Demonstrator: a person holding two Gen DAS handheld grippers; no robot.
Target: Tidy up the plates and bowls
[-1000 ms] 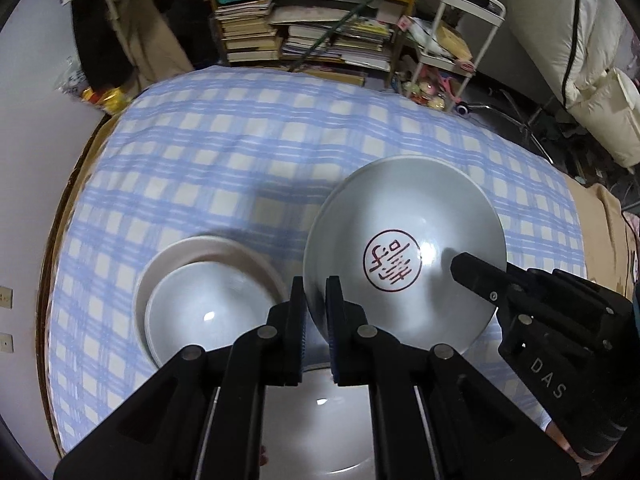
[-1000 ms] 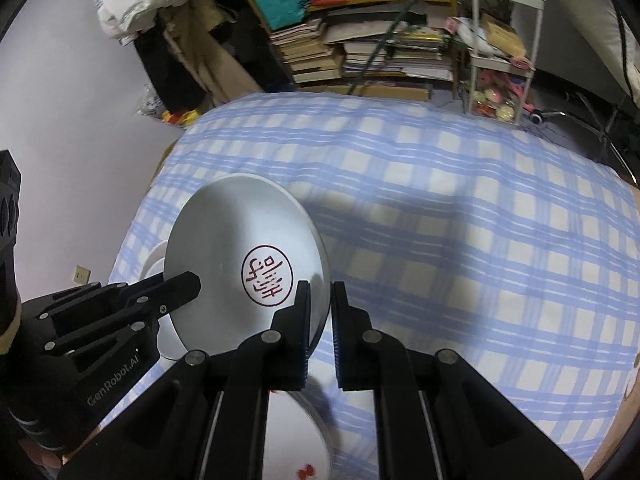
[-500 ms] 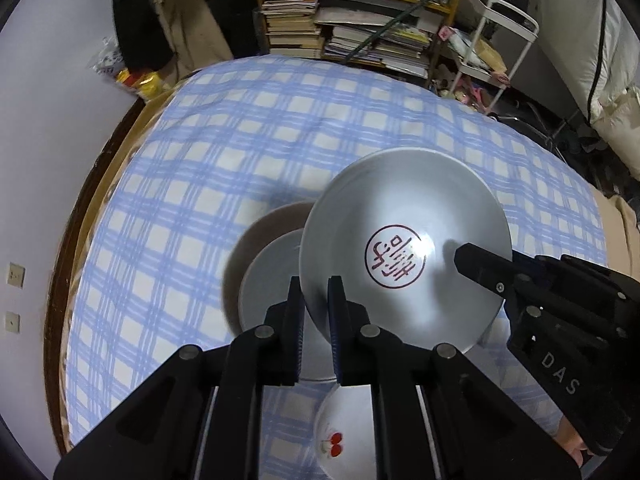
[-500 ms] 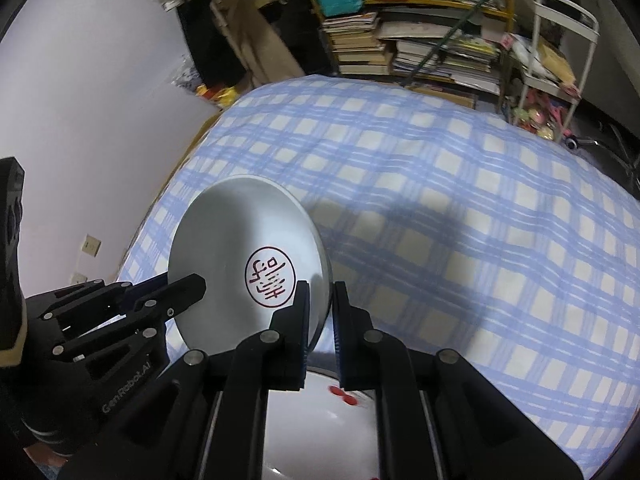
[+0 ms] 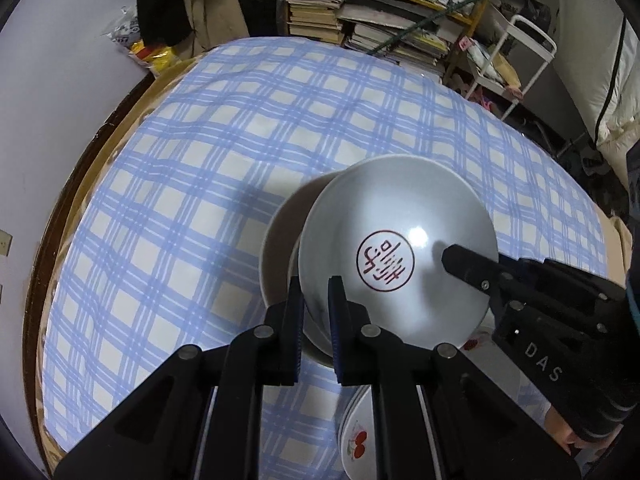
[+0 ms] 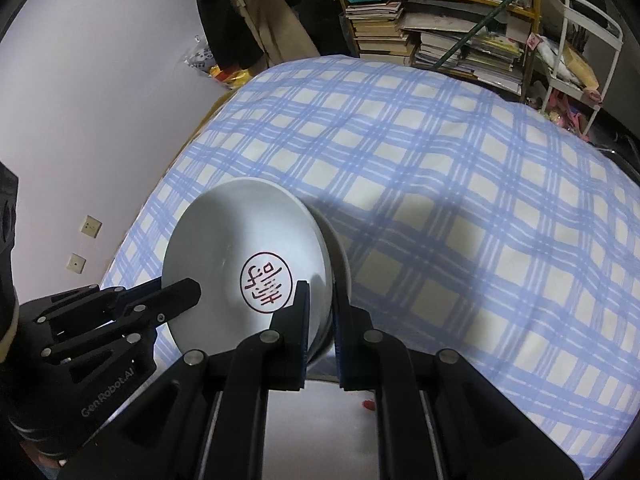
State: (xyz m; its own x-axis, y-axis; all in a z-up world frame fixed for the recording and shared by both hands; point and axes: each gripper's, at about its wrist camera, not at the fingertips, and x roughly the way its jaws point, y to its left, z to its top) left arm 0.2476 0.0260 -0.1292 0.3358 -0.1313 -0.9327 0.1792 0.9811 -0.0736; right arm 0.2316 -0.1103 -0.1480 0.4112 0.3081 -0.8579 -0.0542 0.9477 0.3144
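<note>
A white dish with a red round seal (image 5: 396,256) hangs tilted over the checked tablecloth, held by both grippers. My left gripper (image 5: 314,300) is shut on its near left rim. My right gripper (image 6: 320,304) is shut on the opposite rim, and it shows in the left wrist view as the black gripper (image 5: 464,262) at the right. In the right wrist view the seal dish (image 6: 248,256) fills the lower left, with the left gripper (image 6: 184,294) on its far edge. Right behind the held dish sits a beige plate (image 5: 278,248), mostly hidden by it.
A white plate with a red cherry print (image 5: 358,440) lies near the bottom edge under the fingers. The blue checked cloth (image 5: 200,200) covers a round table with a brown wooden rim (image 5: 68,196). Book stacks (image 5: 316,8) and a white cart (image 5: 532,44) stand beyond.
Both grippers carried the seal dish sideways and slightly down, so it now covers the beige plate and the bowl on it. Both grips stayed the same.
</note>
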